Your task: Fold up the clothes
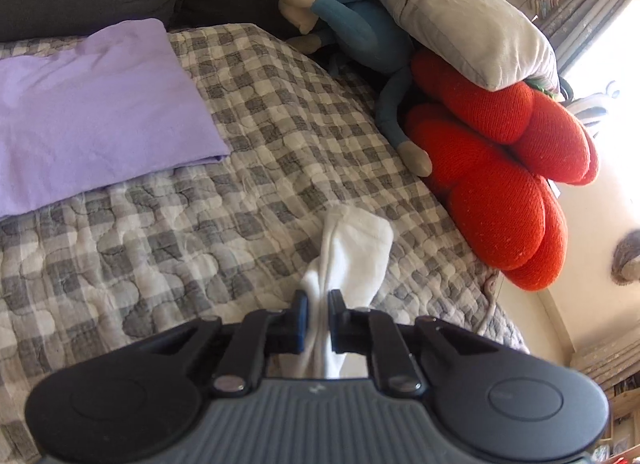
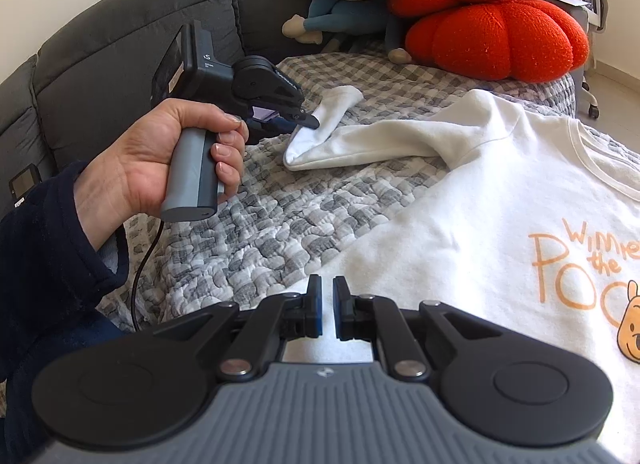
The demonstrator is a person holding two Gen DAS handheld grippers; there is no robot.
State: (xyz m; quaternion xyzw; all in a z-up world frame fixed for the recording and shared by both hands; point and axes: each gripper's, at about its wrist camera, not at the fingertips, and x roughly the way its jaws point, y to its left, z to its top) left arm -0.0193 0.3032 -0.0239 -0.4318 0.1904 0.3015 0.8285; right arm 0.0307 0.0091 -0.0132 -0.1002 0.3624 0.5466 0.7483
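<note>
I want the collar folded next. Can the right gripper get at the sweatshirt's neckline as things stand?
Probably yes. The right gripper hovers over the white sweatshirt, nothing visibly held, and the neckline lies uncovered ahead. The left gripper holds the sleeve well aside.

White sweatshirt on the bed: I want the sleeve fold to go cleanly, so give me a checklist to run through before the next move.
1. Left tongs shut on the sleeve cuff: ok.
2. Right tongs gripping fabric: not ok; nearly shut, nothing visibly between them.
3. White sweatshirt lying print side up on the checked quilt: ok.
4. Sleeve free of the red cushion: ok.
5. Folded purple garment clear of the sleeve: ok.
6. Far sleeve position: cannot tell.
</note>
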